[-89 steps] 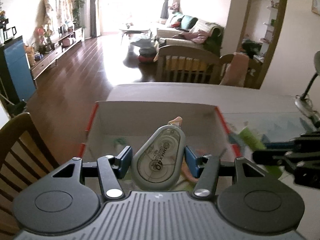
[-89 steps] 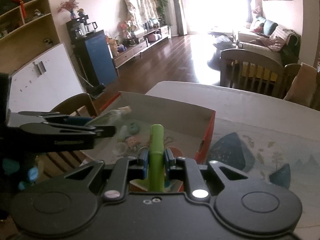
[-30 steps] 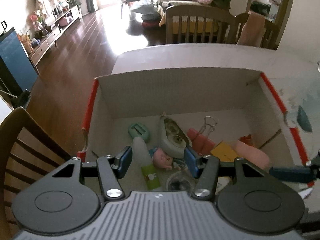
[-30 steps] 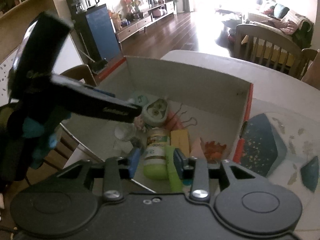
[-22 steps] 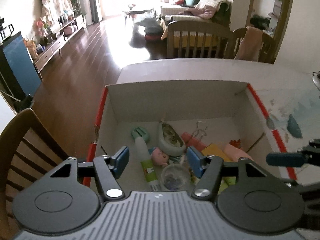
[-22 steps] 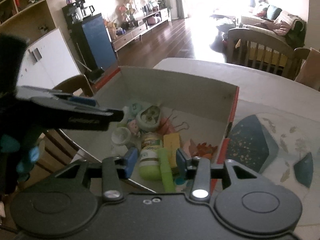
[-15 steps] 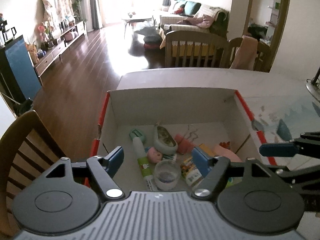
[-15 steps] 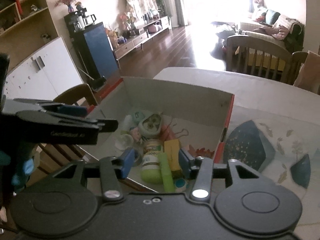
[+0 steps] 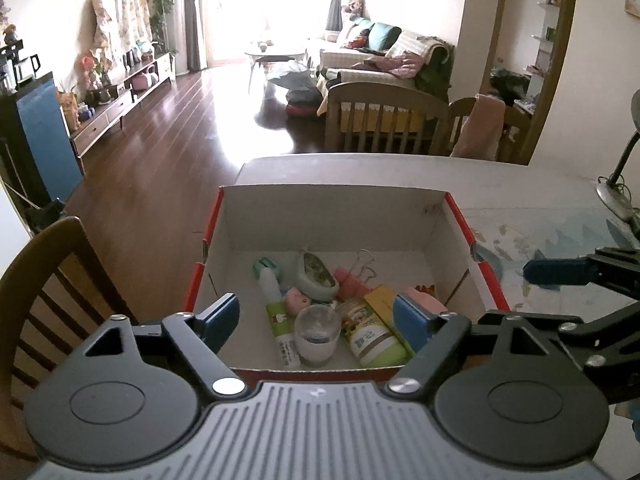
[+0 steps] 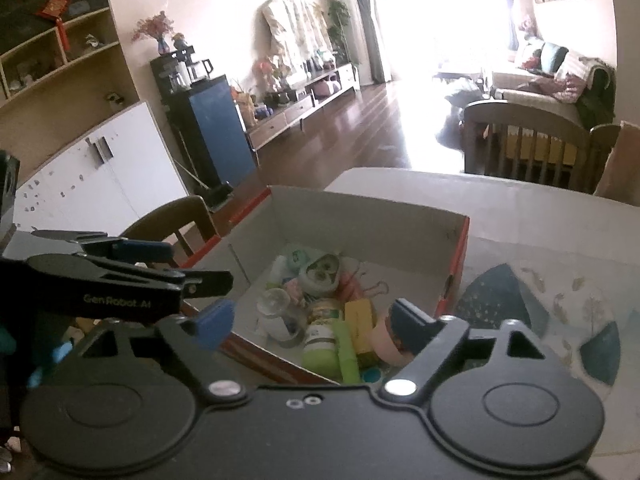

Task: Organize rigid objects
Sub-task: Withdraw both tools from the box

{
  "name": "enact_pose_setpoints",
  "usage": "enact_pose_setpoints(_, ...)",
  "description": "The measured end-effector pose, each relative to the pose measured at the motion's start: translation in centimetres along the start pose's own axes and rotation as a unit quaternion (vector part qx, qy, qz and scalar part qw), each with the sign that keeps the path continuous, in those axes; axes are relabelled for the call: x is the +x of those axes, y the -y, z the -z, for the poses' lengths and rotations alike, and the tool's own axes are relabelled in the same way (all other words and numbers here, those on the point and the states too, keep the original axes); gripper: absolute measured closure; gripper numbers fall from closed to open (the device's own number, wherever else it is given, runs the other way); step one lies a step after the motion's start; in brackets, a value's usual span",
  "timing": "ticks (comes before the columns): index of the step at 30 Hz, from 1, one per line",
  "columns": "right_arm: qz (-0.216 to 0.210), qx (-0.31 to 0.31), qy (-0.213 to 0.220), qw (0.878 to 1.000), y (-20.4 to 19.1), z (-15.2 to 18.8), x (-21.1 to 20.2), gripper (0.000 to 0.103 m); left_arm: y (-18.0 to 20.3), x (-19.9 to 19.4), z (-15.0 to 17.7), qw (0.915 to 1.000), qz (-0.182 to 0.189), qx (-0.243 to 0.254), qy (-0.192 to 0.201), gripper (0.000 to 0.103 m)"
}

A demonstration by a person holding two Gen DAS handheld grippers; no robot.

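Note:
A cardboard box (image 9: 332,216) with red outer sides stands on the table and holds several small items. Among them are a grey-green correction tape (image 9: 316,278), a green marker (image 10: 346,350), a green-labelled bottle (image 9: 370,338), a clear cup (image 9: 316,334) and a white tube (image 9: 276,304). My left gripper (image 9: 316,318) hangs above the box's near edge. Its jaws are opening and nothing is between the pads. My right gripper (image 10: 310,320) hovers over the near right corner, jaws opening too and empty. Each gripper shows at the side of the other's view.
A wooden chair (image 9: 48,280) stands close to the box's left side. A patterned mat (image 9: 540,232) covers the table to the right, with a desk lamp (image 9: 616,184) at its far right. More chairs (image 9: 384,120) stand beyond the table's far edge.
The correction tape and the green marker, once held, now lie in the box. Both grippers have risen and drawn back from it, and their jaws have spread wider.

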State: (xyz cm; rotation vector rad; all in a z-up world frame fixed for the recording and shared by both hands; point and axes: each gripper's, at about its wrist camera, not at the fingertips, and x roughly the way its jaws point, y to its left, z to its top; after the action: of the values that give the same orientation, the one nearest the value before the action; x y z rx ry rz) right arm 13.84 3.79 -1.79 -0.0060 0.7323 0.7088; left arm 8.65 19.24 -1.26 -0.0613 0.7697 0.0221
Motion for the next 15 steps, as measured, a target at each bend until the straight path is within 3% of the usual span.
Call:
enact_pose_setpoints(3,-0.002,0.006,0.011,1.0,0.1,0.1,-0.5,0.007,0.1,-0.4,0.2,1.0,0.004,-0.007,0.004,0.002)
enact_pose_setpoints(15,0.01,0.008,0.056,0.998,0.3,0.5,-2.6,0.001,1.3,-2.1,0.8,0.9997,0.002,-0.01,0.023,0.0)
